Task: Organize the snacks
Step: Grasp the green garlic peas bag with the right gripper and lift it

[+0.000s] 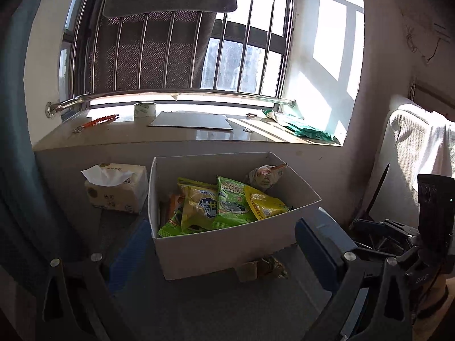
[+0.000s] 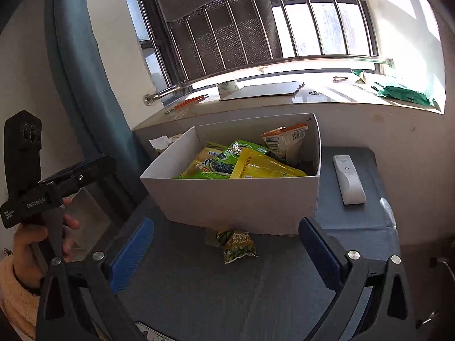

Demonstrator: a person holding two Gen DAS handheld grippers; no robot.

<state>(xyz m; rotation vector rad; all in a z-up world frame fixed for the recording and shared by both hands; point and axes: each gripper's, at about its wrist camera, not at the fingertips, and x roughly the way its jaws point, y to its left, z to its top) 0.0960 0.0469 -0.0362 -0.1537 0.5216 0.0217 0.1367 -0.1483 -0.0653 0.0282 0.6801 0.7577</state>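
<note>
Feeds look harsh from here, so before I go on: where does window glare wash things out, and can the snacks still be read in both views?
Left wrist view: sunlit sill and right wall blown out; the white box sits in shade, packets dim but legible. Right wrist view: glare burns the sill's right end near the green bag; the small packet by the box reads clearly. Both views bend at the fisheye edges.

We see the white box (image 1: 227,244) full of snack bags (image 1: 224,204) on the grey table (image 1: 199,307) (a tissue pack (image 1: 118,189) stands beside it), left gripper (image 1: 219,253) wide open.
</note>
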